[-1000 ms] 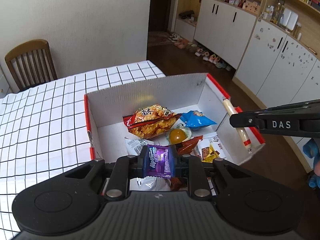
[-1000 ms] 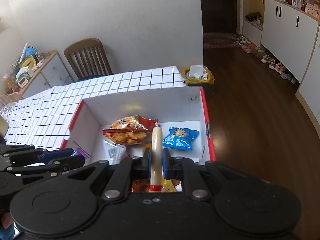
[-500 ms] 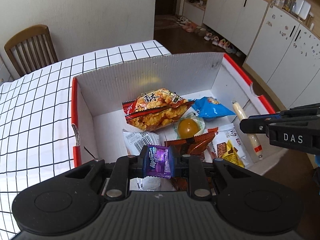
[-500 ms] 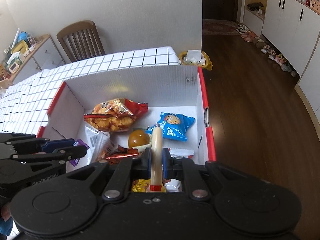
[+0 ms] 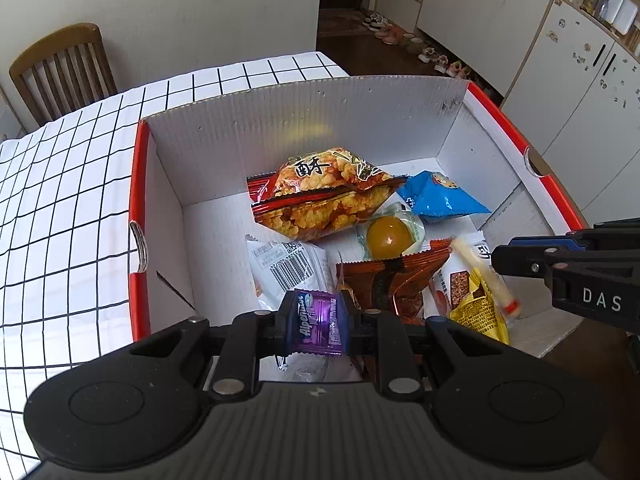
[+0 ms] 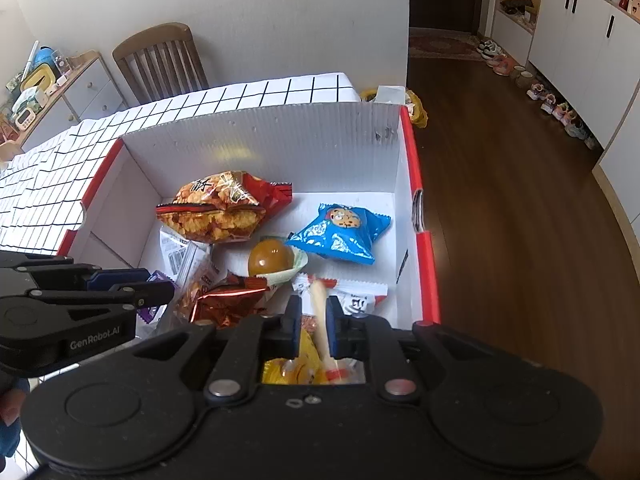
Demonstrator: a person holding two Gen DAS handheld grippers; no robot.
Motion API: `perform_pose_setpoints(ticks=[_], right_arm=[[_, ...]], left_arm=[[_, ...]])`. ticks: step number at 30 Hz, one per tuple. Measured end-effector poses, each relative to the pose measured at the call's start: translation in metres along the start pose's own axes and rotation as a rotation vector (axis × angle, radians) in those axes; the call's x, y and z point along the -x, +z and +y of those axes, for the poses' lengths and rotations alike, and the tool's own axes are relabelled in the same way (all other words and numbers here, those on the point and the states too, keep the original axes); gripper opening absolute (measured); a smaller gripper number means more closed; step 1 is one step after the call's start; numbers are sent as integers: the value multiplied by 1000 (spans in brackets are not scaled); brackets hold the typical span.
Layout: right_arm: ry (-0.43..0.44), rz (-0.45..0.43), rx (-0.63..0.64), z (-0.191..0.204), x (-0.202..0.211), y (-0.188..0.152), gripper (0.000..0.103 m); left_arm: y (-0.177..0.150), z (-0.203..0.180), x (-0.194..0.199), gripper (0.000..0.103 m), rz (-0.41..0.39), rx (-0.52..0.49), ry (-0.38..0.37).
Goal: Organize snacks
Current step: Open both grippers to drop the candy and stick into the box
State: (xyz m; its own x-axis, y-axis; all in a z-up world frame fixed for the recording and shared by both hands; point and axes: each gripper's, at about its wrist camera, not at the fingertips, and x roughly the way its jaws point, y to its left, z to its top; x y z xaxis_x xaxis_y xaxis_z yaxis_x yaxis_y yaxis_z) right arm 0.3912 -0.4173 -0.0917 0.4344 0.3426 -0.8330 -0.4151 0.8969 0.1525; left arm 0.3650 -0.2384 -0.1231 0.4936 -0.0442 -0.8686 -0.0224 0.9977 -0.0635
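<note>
A purple candy packet (image 5: 318,322) is kept pinched by the left hand-held gripper (image 5: 316,324) above the snack-filled box (image 5: 304,120). The sausage stick (image 6: 322,328), gripped half a second earlier, is seen blurred between the now-spread right hand-held gripper (image 6: 314,330).

"DAS" in white on the right gripper (image 5: 520,258), right edge of left wrist view. "GenRobot.AI" on the left gripper (image 6: 160,292), lower left of right wrist view. "Alpenliebe", partly legible, on purple candy wrapper (image 5: 318,322), bottom centre. Chinese char. "酥" on orange crisp bag (image 5: 324,190), mid frame. Barcode on white packet (image 5: 286,264); digits too small to read.
</note>
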Motion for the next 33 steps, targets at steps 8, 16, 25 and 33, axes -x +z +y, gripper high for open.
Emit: perform_pose_setpoints(ticks=[8,16,25,33], right_arm=[[18,-14,5,0,10,-5,18],[39,-55,18,7,28,-9,24],[55,-122,15,19,60,-17,38],[66,-189,16,36,87,-26,52]], left_arm=[[-4,-4,8,22,-4,-13,1],[-10,-2,27,32,-35,6,-1],[-18,0,66,57,-124,-10,-22],[-29,7,97,58,-168,-4,-62]])
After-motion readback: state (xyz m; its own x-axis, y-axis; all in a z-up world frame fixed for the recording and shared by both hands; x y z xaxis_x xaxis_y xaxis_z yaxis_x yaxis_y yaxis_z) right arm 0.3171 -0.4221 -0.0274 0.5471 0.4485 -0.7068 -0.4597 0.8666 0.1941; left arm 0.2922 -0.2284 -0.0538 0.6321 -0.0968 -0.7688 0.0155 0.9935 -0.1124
